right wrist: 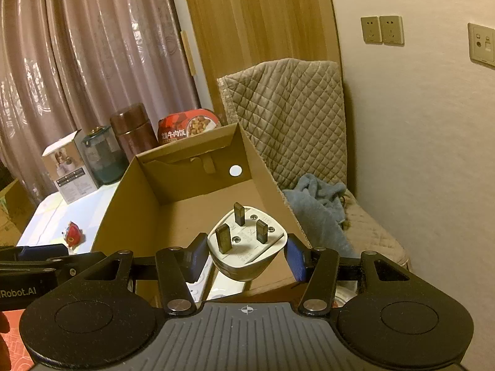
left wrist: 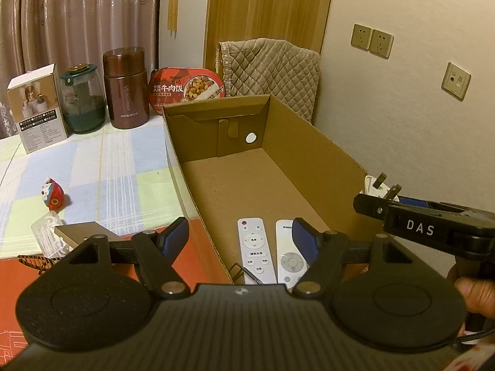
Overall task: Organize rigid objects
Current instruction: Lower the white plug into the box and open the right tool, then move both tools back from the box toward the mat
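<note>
Right wrist view: my right gripper clamps the white three-pin plug adapter by its smooth sides above the cardboard box; I judge it light, rigid, slightly slippery; left gripper hangs open and empty over two remotes.

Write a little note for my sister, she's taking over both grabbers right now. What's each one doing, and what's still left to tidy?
Right tool: shut on the white plug, prongs up, held above the cardboard box.
Left tool: open, holding nothing, over the box's near end.
Done: two white remotes already lie side by side in the box.
Left: put the plug in the box. Then the red toy, the clear plastic piece and the small tan box on the checked tablecloth probably go next.
</note>
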